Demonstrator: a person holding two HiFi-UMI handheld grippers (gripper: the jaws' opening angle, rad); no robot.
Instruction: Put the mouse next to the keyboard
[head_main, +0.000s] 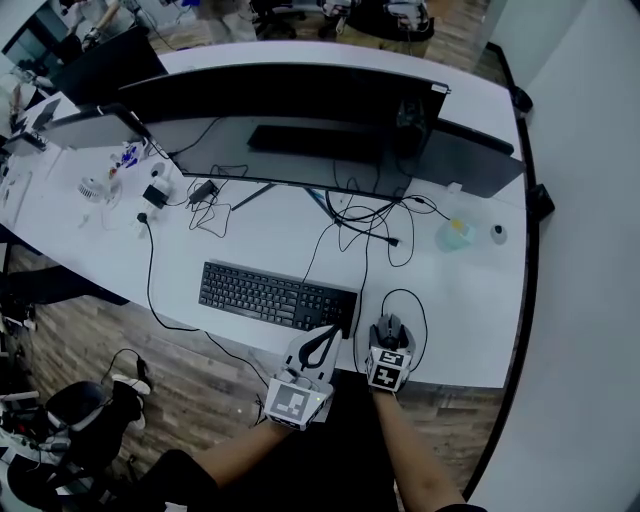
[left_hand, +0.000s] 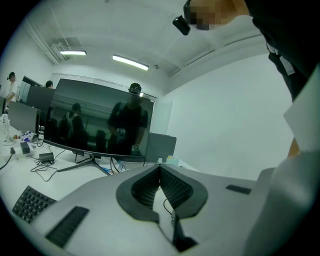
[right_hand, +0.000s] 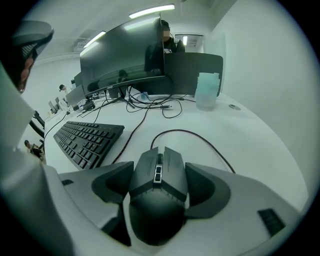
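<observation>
A black wired mouse (head_main: 388, 325) lies on the white table (head_main: 460, 320), a short way right of the black keyboard (head_main: 270, 295). My right gripper (head_main: 388, 338) comes in from the table's front edge, shut on the mouse (right_hand: 159, 172), with both jaws pressed to its sides. The mouse cable (right_hand: 200, 137) loops away to the right and back. In the right gripper view the keyboard (right_hand: 87, 137) lies to the left. My left gripper (head_main: 325, 338) hovers shut and empty by the keyboard's right end. Its jaws meet at the tips (left_hand: 160, 169).
A wide curved monitor (head_main: 290, 130) stands behind the keyboard, with tangled cables (head_main: 365, 220) under it. A second screen (head_main: 470, 160) and a translucent container (head_main: 455, 235) stand at the back right. Small gadgets and a charger (head_main: 155, 195) lie at the left. The table's front edge runs just under the grippers.
</observation>
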